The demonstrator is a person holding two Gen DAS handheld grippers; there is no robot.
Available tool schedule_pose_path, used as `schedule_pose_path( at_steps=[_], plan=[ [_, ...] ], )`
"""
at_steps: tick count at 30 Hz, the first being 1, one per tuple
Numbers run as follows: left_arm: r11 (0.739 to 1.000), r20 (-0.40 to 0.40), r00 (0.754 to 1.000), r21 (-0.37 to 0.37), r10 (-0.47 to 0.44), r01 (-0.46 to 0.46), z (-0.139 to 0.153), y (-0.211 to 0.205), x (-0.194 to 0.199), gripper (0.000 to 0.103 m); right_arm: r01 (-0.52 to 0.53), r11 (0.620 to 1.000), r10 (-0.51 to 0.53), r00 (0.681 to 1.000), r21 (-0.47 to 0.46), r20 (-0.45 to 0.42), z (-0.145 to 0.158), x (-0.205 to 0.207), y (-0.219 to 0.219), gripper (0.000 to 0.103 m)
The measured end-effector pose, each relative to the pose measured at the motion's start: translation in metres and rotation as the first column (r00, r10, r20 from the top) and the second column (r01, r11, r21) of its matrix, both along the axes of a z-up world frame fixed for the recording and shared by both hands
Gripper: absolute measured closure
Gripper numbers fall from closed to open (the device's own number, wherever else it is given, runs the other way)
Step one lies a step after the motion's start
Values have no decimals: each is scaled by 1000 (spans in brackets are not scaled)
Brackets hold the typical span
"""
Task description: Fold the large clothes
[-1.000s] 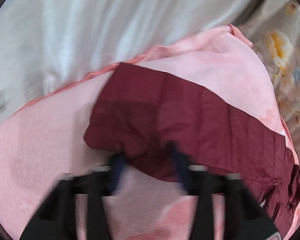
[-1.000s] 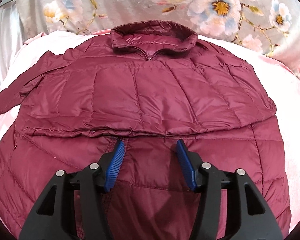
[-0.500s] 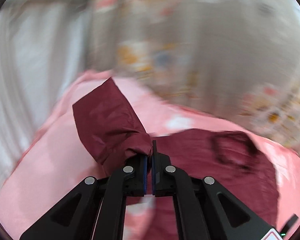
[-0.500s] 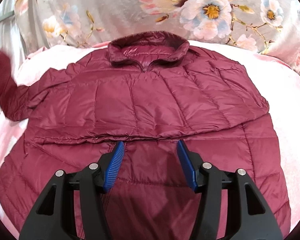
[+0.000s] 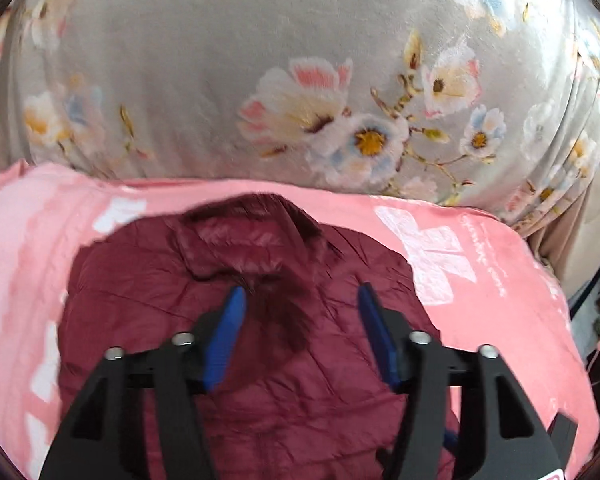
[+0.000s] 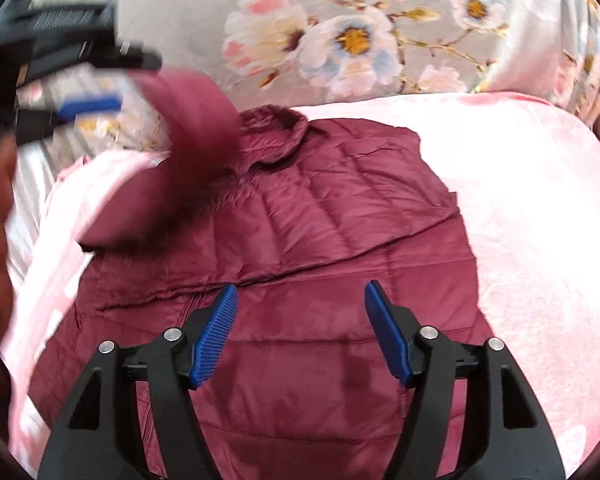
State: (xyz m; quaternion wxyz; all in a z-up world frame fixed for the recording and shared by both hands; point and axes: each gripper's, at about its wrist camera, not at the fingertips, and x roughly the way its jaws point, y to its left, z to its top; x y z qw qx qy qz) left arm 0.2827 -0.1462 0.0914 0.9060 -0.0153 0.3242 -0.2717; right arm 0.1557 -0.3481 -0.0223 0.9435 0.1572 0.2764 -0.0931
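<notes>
One sleeve looks done and the second is mid-fold, so I'd call this roughly halfway. The jacket (image 6: 300,248) lies front-up on the pink blanket (image 6: 540,220), collar (image 6: 276,128) at the far end by the flowered cloth (image 6: 380,32).

On the right side the sleeve is already laid across the chest; you can see its edge running as a ridge over the quilting in the right wrist view. The left sleeve (image 6: 188,128) is blurred and up in the air over the collar, arcing toward the middle.

The left gripper (image 6: 100,80) sits far left in that view, just beside the sleeve's cuff. Its jaws are opening, and in its own view nothing is between them, so I'd say it's letting the sleeve drop onto the chest.

The right gripper (image 6: 300,332) hovers over the near part of the jacket. Its jaws are opening too, wide apart, with nothing pinched, just fabric underneath.

Left to do, as I read it: let that sleeve settle flat, smooth it, then fold the body, probably hem up toward the collar. None of that body fold has started.
</notes>
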Motion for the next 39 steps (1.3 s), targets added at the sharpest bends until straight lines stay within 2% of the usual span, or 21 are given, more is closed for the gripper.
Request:
schedule_pose_path(
  at_steps=[4,8,10,12,15,17,19,20,21,22,24,27,28,29,30,31,34,36,39],
  plan=[
    [997,-63,998,-67,19,-23,-9,33,7,30,-17,997,17,1000,79,6,4,10,-18,31],
    [986,-133,982,-78,135,-146,-25,93,33,29,-24,996,25,1000,88,-18,3,33,-21,29],
    [973,-168,963,-57,212,-224,-37,121,48,29,-9,997,11,999,75,-31,1,48,-23,29],
    [952,-243,930,-68,276,-300,-57,157,65,29,25,998,-23,999,65,-40,-1,58,-27,29],
    [922,-345,881,-93,324,-376,-85,195,84,29,61,996,-57,995,57,-76,-9,79,-35,30],
    [907,-415,851,-122,321,-402,-103,212,94,29,59,997,-52,990,56,-130,-19,96,-37,31],
    [893,-477,824,-157,306,-422,-119,221,101,30,31,998,-20,984,57,-178,-28,111,-35,60],
    [883,-514,809,-187,285,-430,-127,225,105,30,28,999,-18,982,46,-190,-30,115,-33,69],
    [876,-535,800,-208,270,-435,-131,227,108,30,21,999,-14,982,35,-190,-29,117,-31,84],
    [864,-561,790,-240,249,-443,-137,229,111,30,6,999,1,984,38,-179,-25,118,-30,94],
    [849,-584,781,-278,222,-449,-141,227,116,30,-4,999,8,992,37,-130,-9,114,-29,98],
    [822,-594,775,-318,215,-472,-140,228,130,32,-26,996,28,999,83,-20,27,102,-35,100],
    [819,-593,774,-317,222,-478,-139,227,135,40,-42,994,39,999,97,35,43,93,-38,100],
    [823,-587,772,-296,245,-486,-139,227,143,58,-52,995,46,997,89,69,54,87,-38,100],
    [834,-583,769,-263,264,-486,-139,225,148,72,-52,996,46,996,74,80,59,84,-39,100],
    [844,-578,766,-231,282,-485,-140,224,151,99,-44,998,40,996,51,76,60,81,-39,101],
    [872,-546,774,-148,321,-466,-143,220,153,101,-23,1000,22,997,-12,-79,22,98,-42,100],
    [886,-501,791,-95,352,-455,-141,216,147,101,-21,1000,21,988,-2,-151,-5,103,-42,100],
    [896,-466,799,-29,381,-444,-145,210,143,101,-17,1000,20,981,15,-194,-34,103,-40,100]
  ],
)
